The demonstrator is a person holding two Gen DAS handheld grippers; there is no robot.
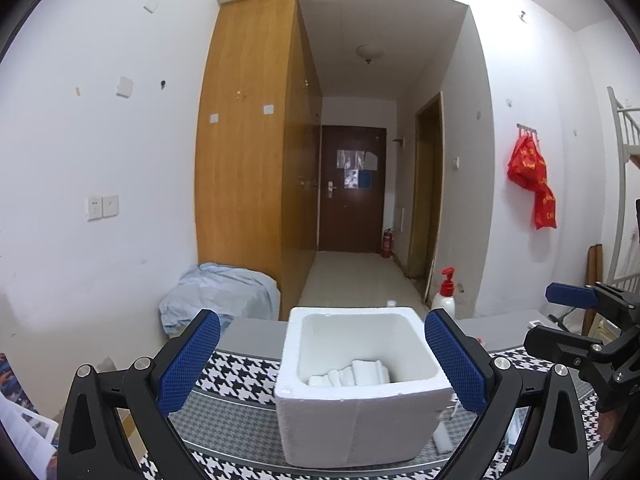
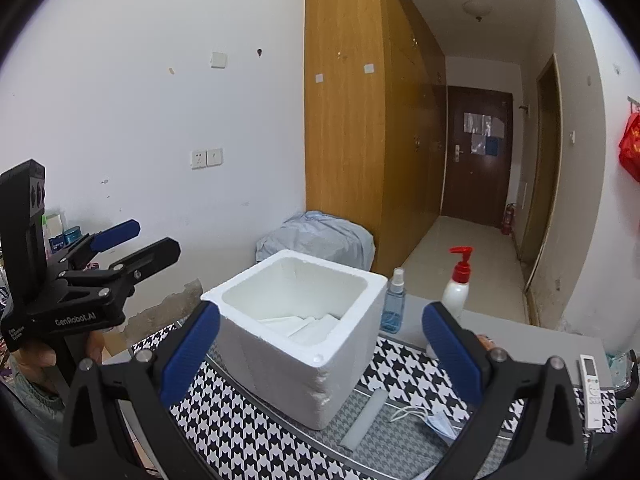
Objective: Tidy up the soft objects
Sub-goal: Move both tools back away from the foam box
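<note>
A: Both grippers up close, nothing in either. Left gripper [image 1: 322,362] has its jaws spread wide, right gripper [image 2: 320,354] the same. Empty air between the blue pads [image 1: 189,360].

B: Task things?

A: White folded cloths [image 1: 352,373], stacked at the bottom of the foam box [image 1: 356,424]. That box sits on the houndstooth mat [image 2: 224,420] on the tabletop [image 2: 532,336], straight ahead of the left jaws and framed between them. From the right jaws it is ahead and a bit left.

B: Anything soft not yet in?

A: Blue face mask [image 2: 438,420] with white ear loops, lying flat on the mat low between the right jaws, just beside the box's near corner. A pale flat strip [image 2: 366,420] lies next to it, can't tell what it is.

B: Handling?

A: Mask is probably featherlight, limp, thin. I'd pinch the pleated body near an edge, not the loops, which may slip or snag. Cloths look soft, and a stack could unfold if grabbed from the top layer. Box is likely light and crumbly; its corner [image 2: 320,392] looks chipped, so a bump could shove it.

B: Clutter?

A: Spray bottle [image 2: 394,304], pump bottle [image 2: 458,286] beyond the box, remote [image 2: 592,392] off to the right jaws' right side.
</note>
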